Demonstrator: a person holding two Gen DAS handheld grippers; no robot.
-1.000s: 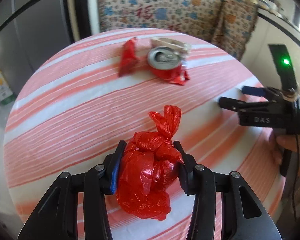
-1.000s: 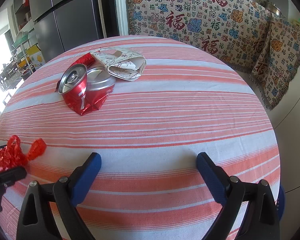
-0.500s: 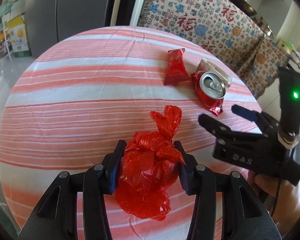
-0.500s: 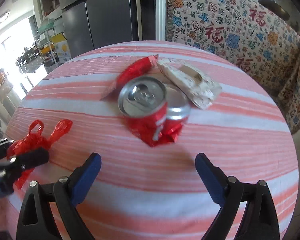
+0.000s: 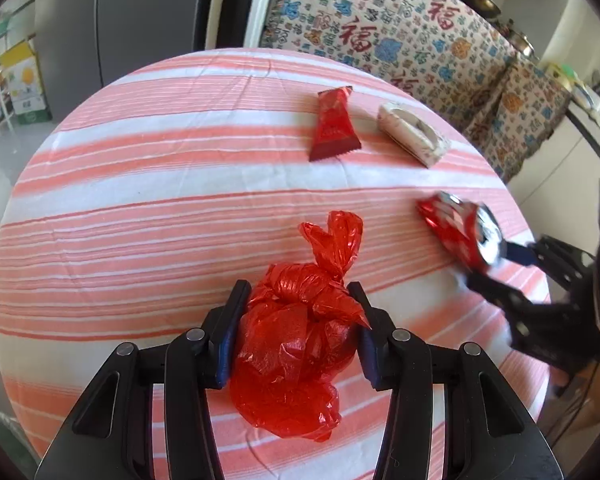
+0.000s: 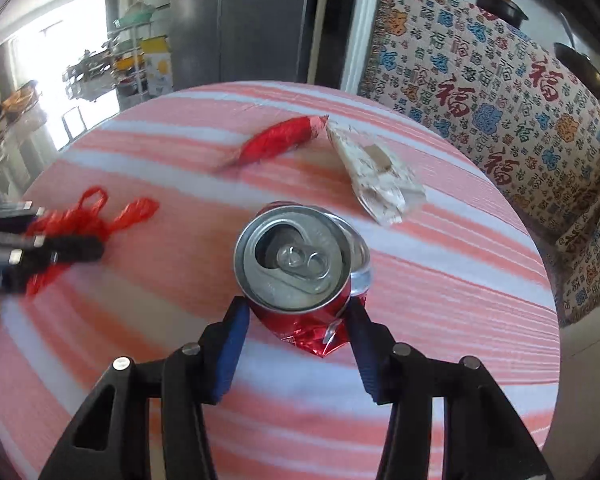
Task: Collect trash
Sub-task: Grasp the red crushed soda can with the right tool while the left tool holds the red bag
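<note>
Now left tongs (image 5: 296,332) pinching red bag (image 5: 296,344) near table edge (image 5: 4,216); right tongs (image 6: 296,344) closing around crushed can (image 6: 296,264)

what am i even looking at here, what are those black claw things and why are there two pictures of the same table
No robot here: a person holds a hand-held grabbing tool in each hand, and each tool carries a wide-angle camera looking out along its two fingers. So one picture comes from the left tool, the other from the right, and both show the same round table with a striped tablecloth.

In the left view, the left tool is clamped on a knotted red plastic bag. The right tool shows at that picture's right edge, blurred.

In the right view, the right tool is closing its jaws around a crushed red drink can that sits between its blue pads.

Still lying on the cloth are a red snack wrapper and a crumpled white paper carton, side by side near the far edge.
</note>
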